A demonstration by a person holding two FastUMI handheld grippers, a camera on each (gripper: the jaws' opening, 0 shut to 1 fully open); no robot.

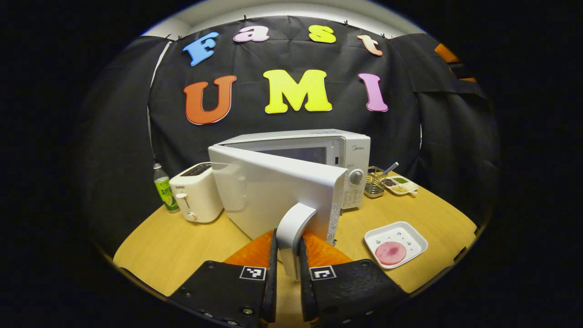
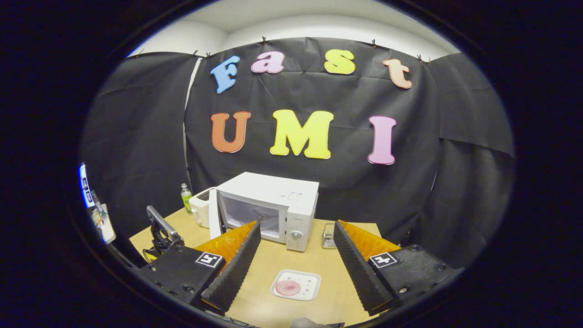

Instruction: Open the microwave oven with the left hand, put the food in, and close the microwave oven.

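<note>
The white microwave (image 1: 350,150) stands at the back of the wooden table (image 1: 182,246). Its door (image 1: 273,191) is swung partly open toward me. My left gripper (image 1: 288,239) is shut on the door's white handle (image 1: 294,223), with one finger on each side. A white square plate (image 1: 412,234) holding a pink round slice of food (image 1: 390,253) lies on the table to the right of the door. In the right gripper view, my right gripper (image 2: 297,224) hangs open above the table, with the plate (image 2: 309,284) and food (image 2: 288,287) below and between its fingers, and the microwave (image 2: 273,191) behind.
A white toaster (image 1: 196,196) and a green bottle (image 1: 164,189) stand left of the microwave. A wire basket (image 1: 375,182) with a utensil in it and a small condiment tray (image 1: 401,184) sit to its right. The table's front edge lies near my grippers.
</note>
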